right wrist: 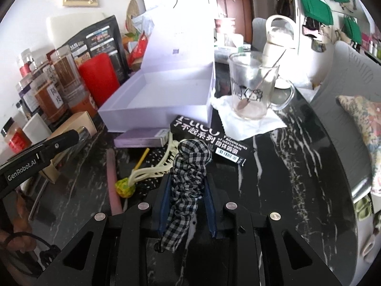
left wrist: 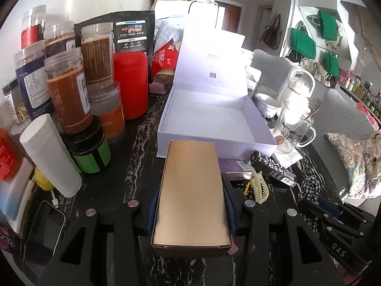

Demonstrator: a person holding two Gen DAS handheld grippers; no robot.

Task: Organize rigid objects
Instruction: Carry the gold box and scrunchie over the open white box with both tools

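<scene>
Barely begun: the white box (left wrist: 214, 116) sits empty, while the left gripper (left wrist: 191, 205) pinches a gold carton (left wrist: 191, 190) and the right gripper (right wrist: 188, 197) clamps a checked scrunchie (right wrist: 190, 166); loose items remain.

A lived-in home: green cloth bags (left wrist: 303, 44) hang on the far right wall beyond a grey cushioned sofa (left wrist: 343, 109), brown wooden door (right wrist: 234, 7) far behind.

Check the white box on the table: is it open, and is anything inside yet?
Open and empty. The white box has its lid hinged upright behind it, and both wrist views show only bare white floor inside.
</scene>
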